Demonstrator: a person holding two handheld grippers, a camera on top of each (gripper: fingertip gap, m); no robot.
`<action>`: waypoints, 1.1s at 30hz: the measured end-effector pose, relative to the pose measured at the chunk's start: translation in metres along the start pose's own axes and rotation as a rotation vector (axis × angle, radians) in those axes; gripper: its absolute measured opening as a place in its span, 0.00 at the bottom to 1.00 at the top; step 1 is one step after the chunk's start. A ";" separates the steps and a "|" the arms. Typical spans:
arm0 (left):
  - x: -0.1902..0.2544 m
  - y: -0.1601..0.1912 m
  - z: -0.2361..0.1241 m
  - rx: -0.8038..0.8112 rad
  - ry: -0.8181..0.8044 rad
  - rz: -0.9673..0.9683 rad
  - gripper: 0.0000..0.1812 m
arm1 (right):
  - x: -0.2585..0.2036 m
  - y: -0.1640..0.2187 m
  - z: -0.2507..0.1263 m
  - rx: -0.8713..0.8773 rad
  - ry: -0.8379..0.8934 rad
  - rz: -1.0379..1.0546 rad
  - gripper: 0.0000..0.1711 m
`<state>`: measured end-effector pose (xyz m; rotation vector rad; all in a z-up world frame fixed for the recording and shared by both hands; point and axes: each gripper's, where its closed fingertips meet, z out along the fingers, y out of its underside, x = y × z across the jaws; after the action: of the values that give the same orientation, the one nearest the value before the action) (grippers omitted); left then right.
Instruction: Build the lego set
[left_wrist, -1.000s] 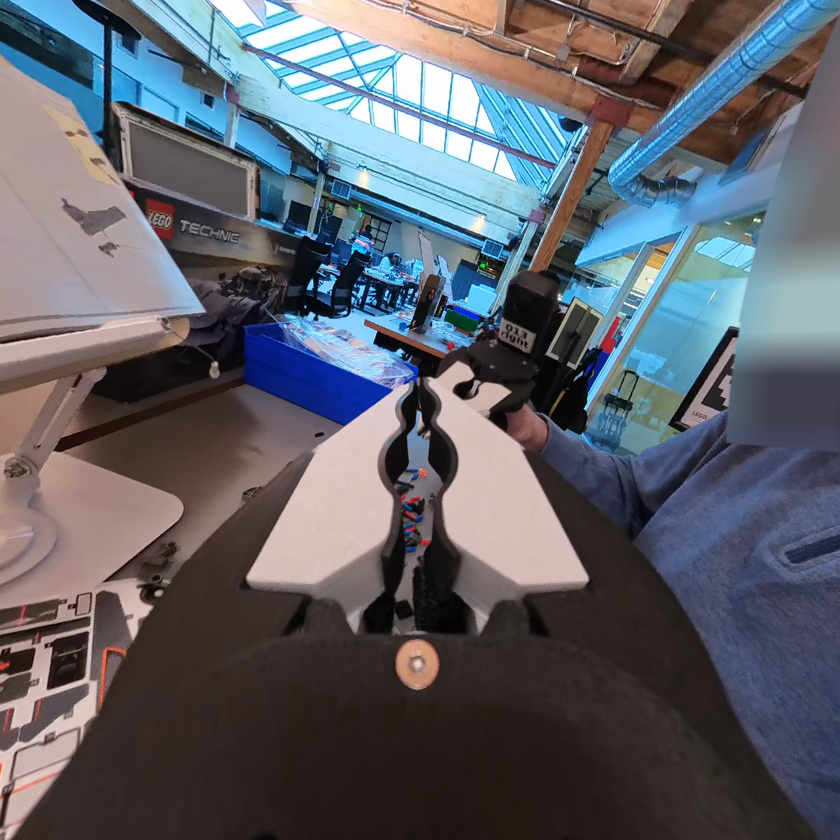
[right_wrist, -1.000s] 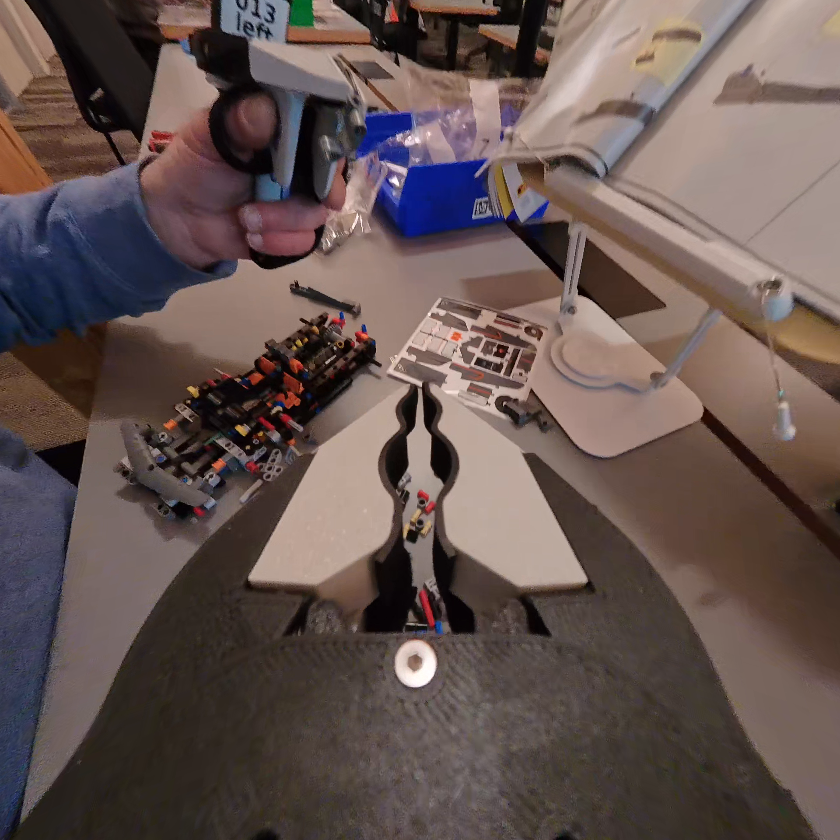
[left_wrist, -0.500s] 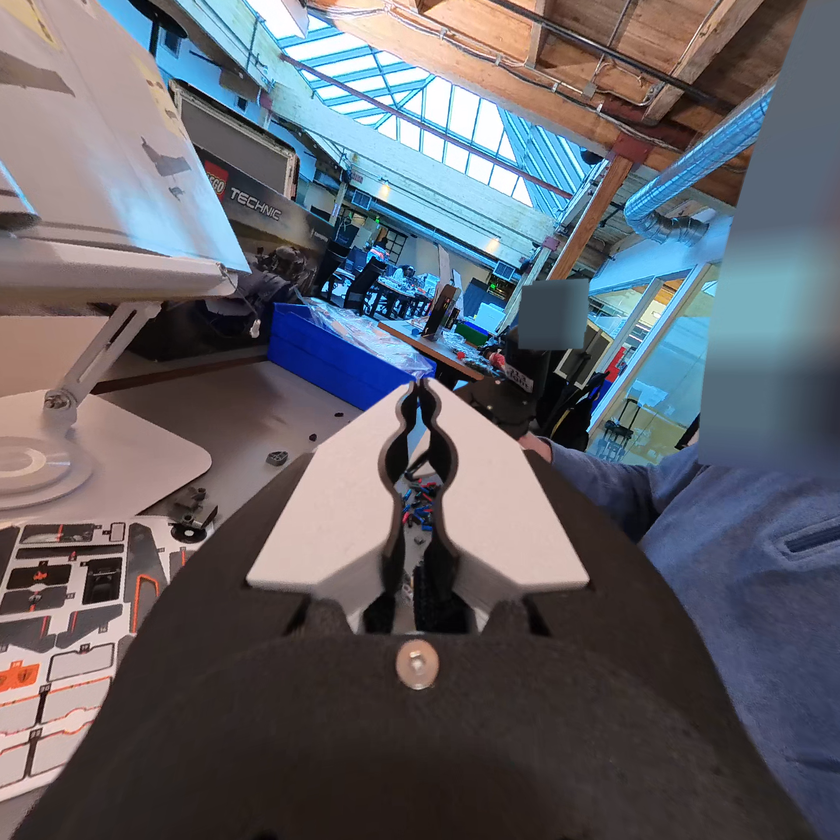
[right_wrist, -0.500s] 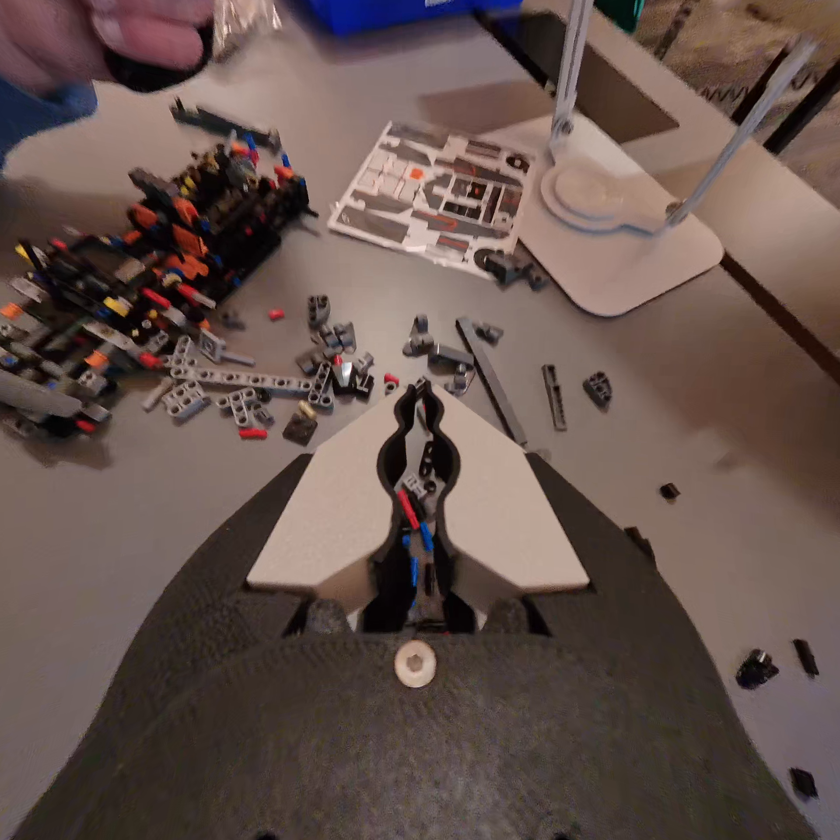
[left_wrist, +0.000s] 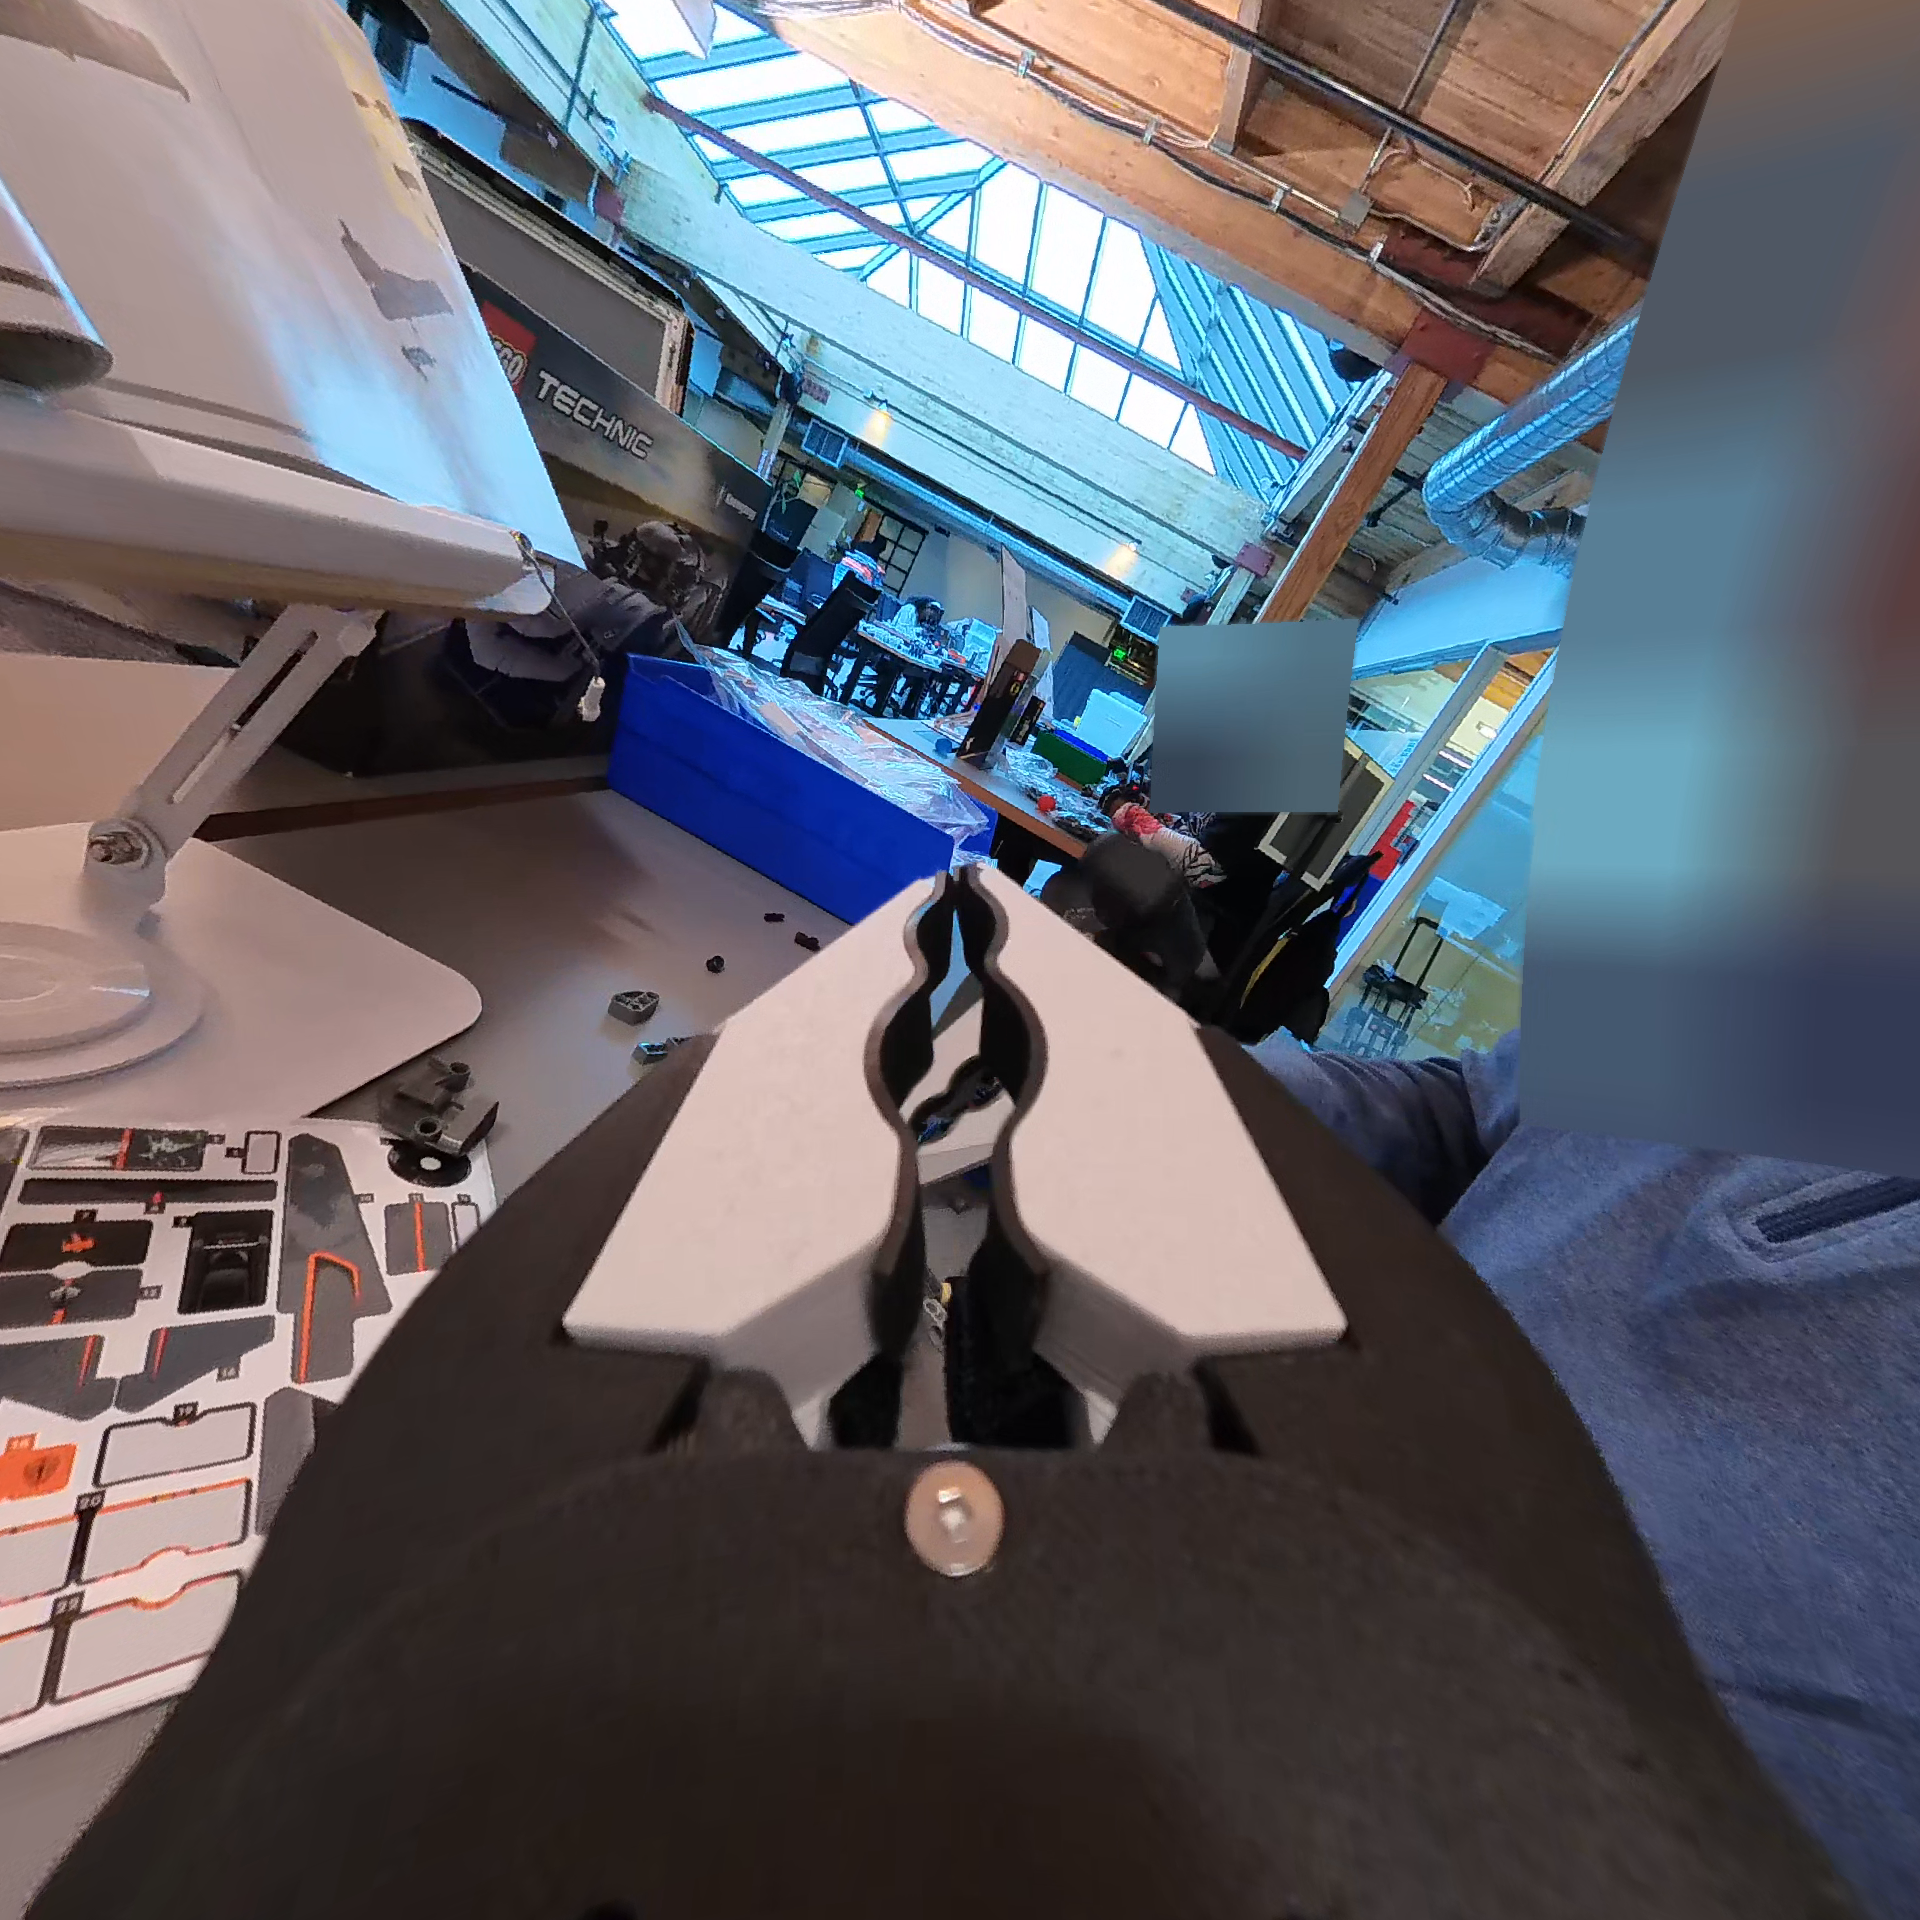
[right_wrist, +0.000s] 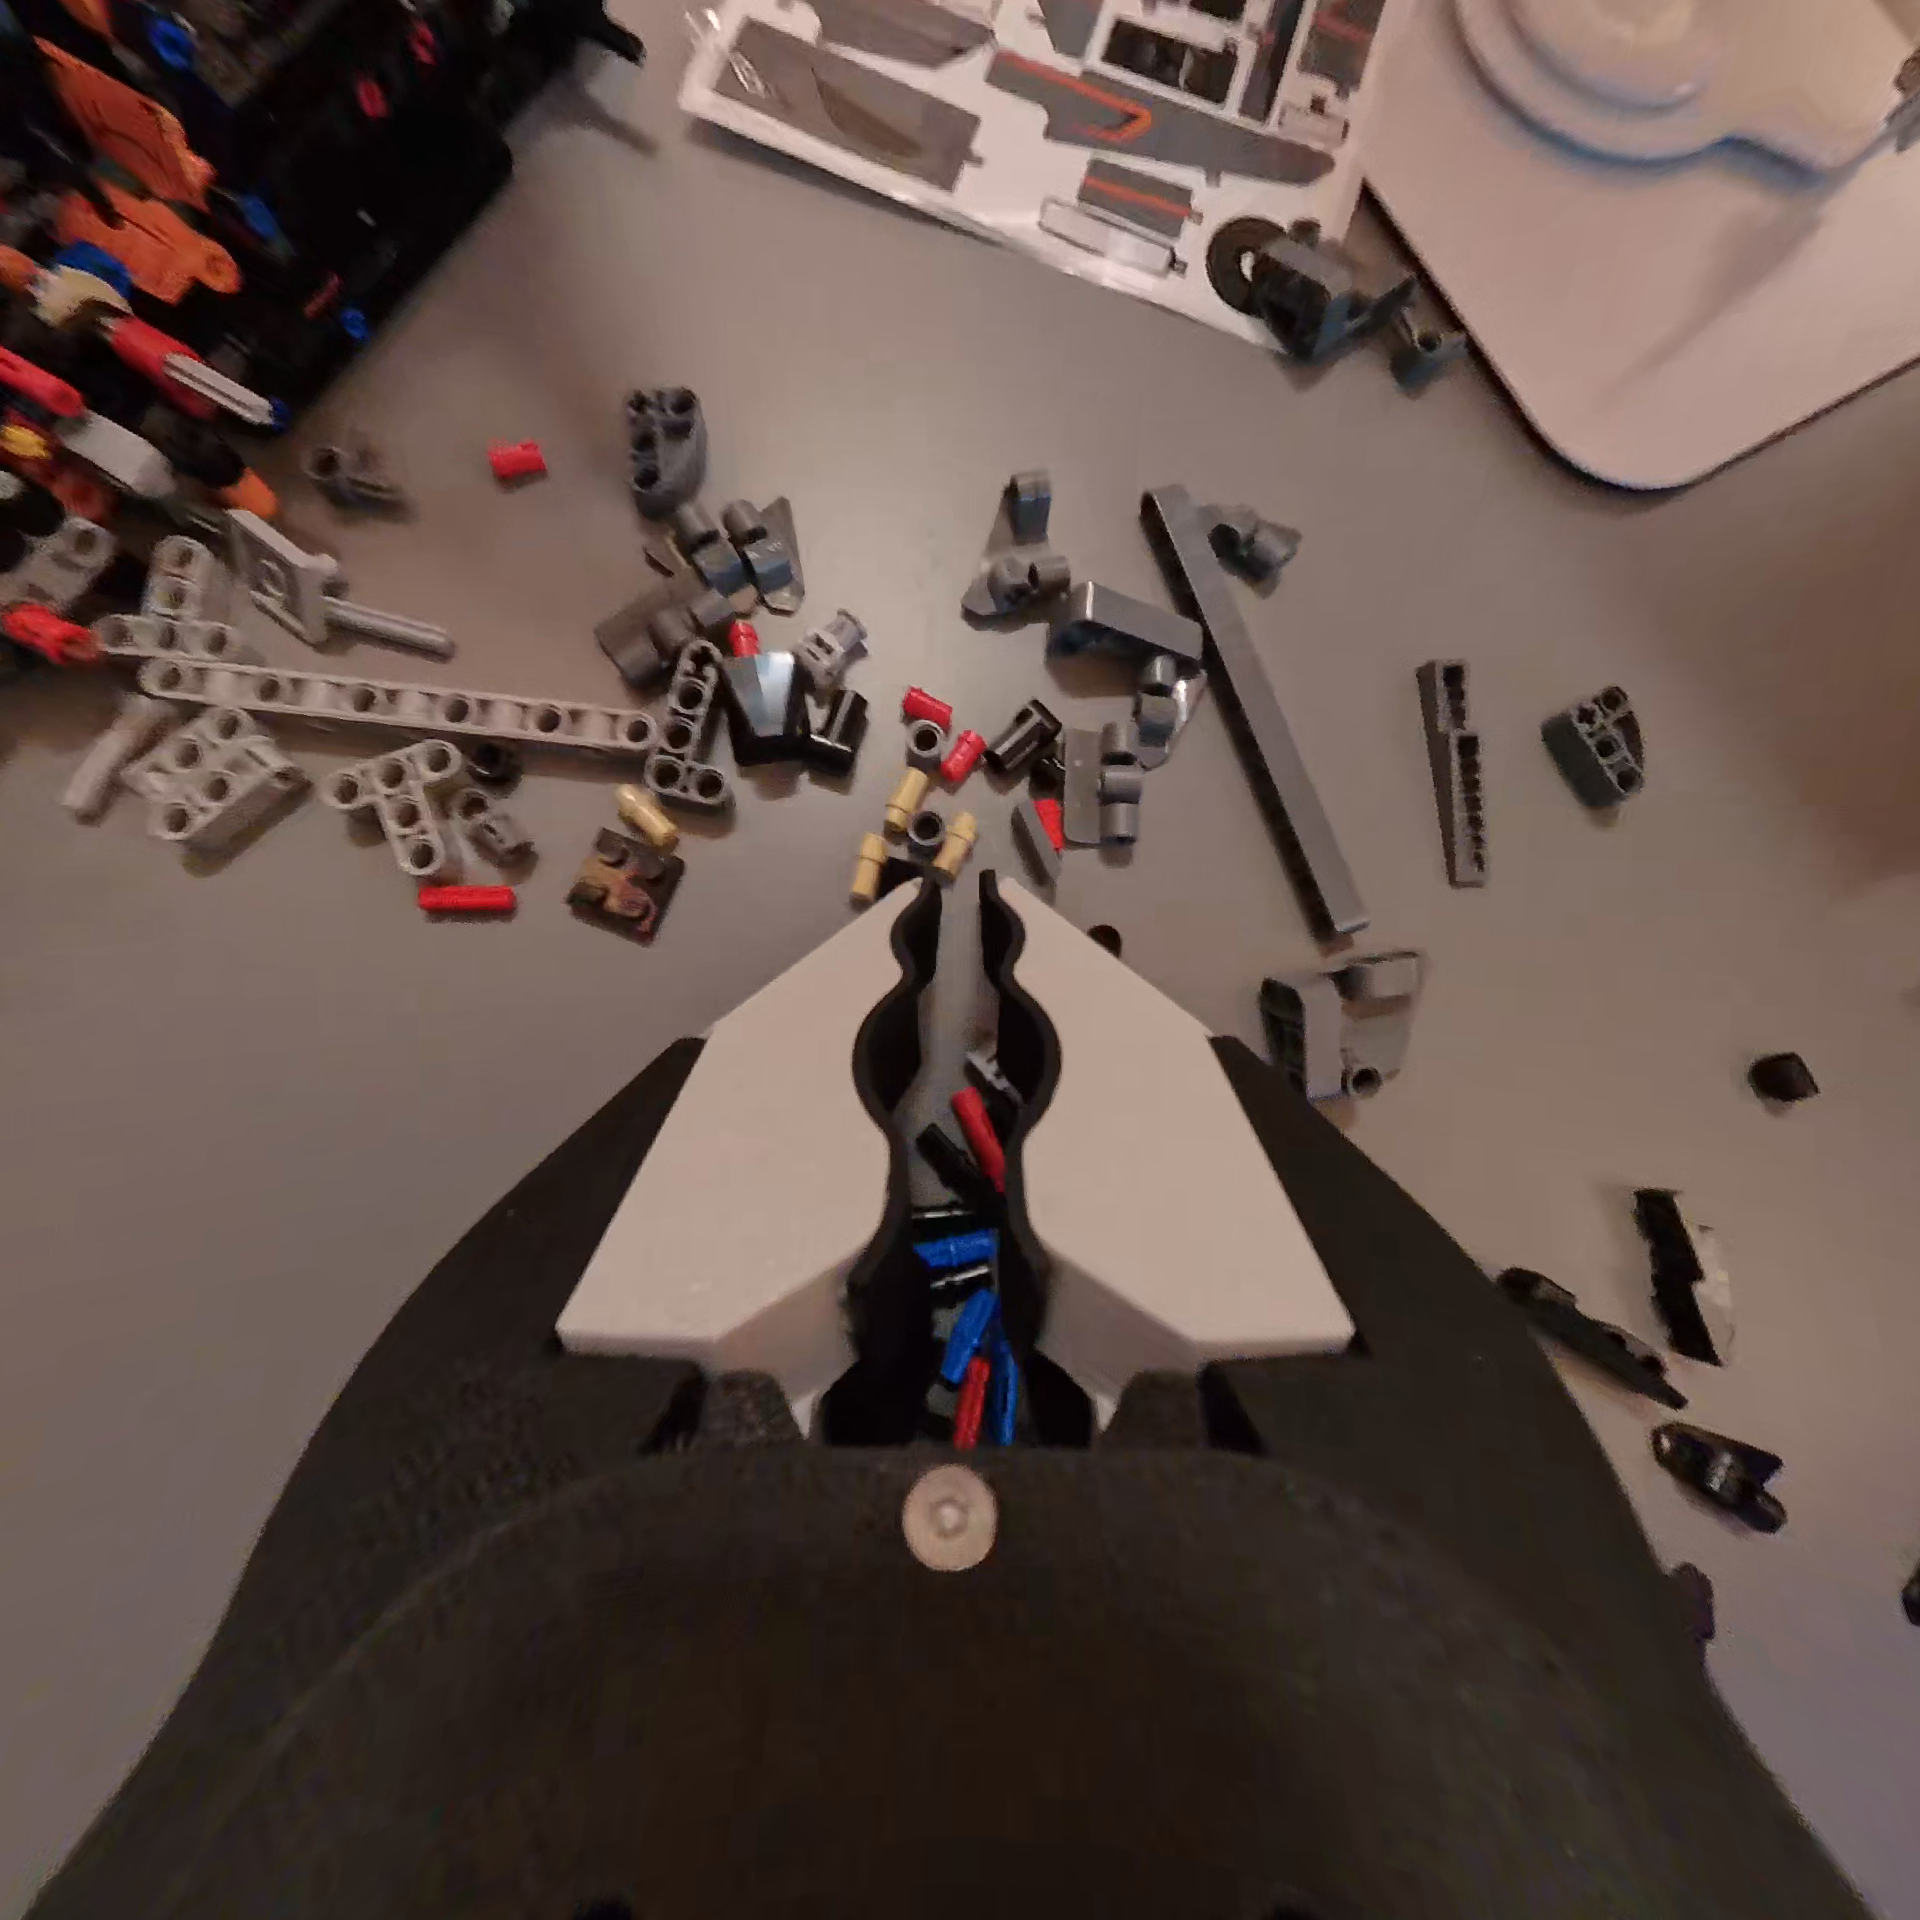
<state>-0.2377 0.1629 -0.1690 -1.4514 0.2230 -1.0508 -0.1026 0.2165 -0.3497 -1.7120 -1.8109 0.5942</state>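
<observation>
Right wrist view looks almost straight down on the grey table (right_wrist: 260, 1091), with the right gripper (right_wrist: 961, 883) hanging above a scatter of loose pieces. Its jaws stand a narrow slit apart and nothing is between the tips; the red, blue and black pins seen through the gap lie on the table beneath. Just beyond the tips sit three tan pins (right_wrist: 912, 826) and a small grey connector, with red pins (right_wrist: 940, 727) a little further on, so this looks like a pause to choose a small part (a judgement, not something shown). Further out lie a long light-grey beam (right_wrist: 405, 707), a long dark beam (right_wrist: 1252, 707) and several dark-grey panel pieces. They are spread flat and apart, probably so that each can be picked singly.

The part-built model (right_wrist: 135, 239) fills the upper left corner: a dense black frame with orange panels and red and blue pins, resting on the table and cut off by the edge. A sticker sheet (right_wrist: 1018, 114) lies at the top, beside the white base of a stand (right_wrist: 1662, 260).

The left gripper (left_wrist: 961, 883) is raised and points across the room, jaws nearly together and empty. The stand props an open booklet (left_wrist: 239, 312) at reading height, and a blue bin (left_wrist: 769, 790) sits behind.
</observation>
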 end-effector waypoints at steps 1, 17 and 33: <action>0.000 0.000 0.000 0.000 0.001 -0.002 0.00 | 0.001 0.001 0.001 -0.006 0.003 0.006 0.03; -0.002 0.000 0.000 0.005 0.002 -0.009 0.00 | -0.003 -0.006 0.008 0.019 -0.011 0.056 0.01; 0.000 0.005 0.006 -0.008 0.013 -0.015 0.00 | -0.022 0.006 -0.016 -0.036 -0.159 0.066 0.06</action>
<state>-0.2315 0.1655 -0.1724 -1.4562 0.2262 -1.0732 -0.0872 0.1944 -0.3441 -1.7988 -1.8900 0.7481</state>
